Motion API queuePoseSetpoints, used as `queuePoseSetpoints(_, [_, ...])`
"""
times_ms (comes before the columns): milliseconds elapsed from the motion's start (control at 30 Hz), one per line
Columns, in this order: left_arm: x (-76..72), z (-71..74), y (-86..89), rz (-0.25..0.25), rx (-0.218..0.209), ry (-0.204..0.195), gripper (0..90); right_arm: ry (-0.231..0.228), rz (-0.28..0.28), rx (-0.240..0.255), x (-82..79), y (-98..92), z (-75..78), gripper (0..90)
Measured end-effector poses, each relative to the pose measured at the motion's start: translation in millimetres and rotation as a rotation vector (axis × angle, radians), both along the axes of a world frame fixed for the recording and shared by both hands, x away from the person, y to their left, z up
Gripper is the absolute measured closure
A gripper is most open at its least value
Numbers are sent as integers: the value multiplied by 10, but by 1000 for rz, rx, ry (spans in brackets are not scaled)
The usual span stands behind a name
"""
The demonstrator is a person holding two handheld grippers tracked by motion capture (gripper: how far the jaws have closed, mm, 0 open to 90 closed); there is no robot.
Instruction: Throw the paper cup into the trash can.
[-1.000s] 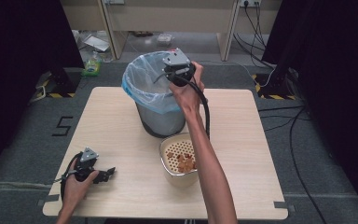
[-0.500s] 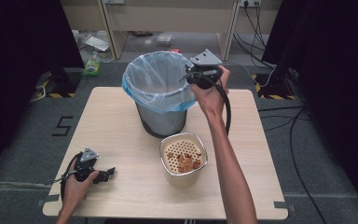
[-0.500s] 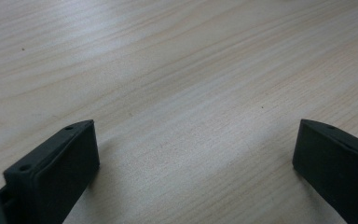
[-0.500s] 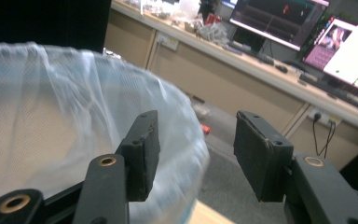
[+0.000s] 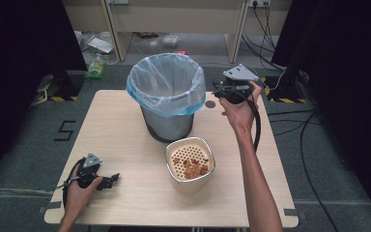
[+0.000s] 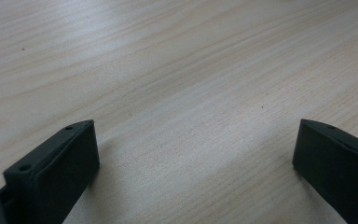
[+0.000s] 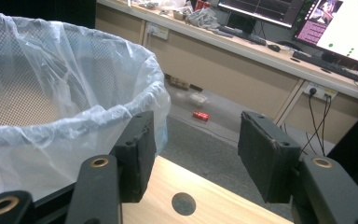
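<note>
Marking the floor left of the table is a black "5". A bin lined with a pale blue bag stands mid-table; its inside is hidden. Just before it, a perforated cream bowl holds brown pieces. The right gripper, jaws parted and empty, is held up beside the bin's rim. The left gripper rests wide open on the near-left tabletop, holding nothing.

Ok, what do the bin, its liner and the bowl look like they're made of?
Bin: probably metal mesh, grey; a fine grid shows through the liner in the right gripper view. Liner: thin, translucent plastic film, crinkled and folded over the rim. Bowl: likely matte cream plastic, with a perforated insert; ceramic can't be ruled out.
</note>
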State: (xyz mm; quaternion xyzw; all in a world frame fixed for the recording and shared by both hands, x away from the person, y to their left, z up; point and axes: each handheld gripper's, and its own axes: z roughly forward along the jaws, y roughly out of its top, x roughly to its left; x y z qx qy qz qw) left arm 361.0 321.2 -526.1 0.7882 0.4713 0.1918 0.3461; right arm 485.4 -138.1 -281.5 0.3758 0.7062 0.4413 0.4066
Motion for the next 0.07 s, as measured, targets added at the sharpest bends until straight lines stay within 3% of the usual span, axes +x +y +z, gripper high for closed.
queuePoseSetpoints(67, [0, 0, 0, 0, 0, 0, 0, -1, -1, 7, -22, -30, -3, 454])
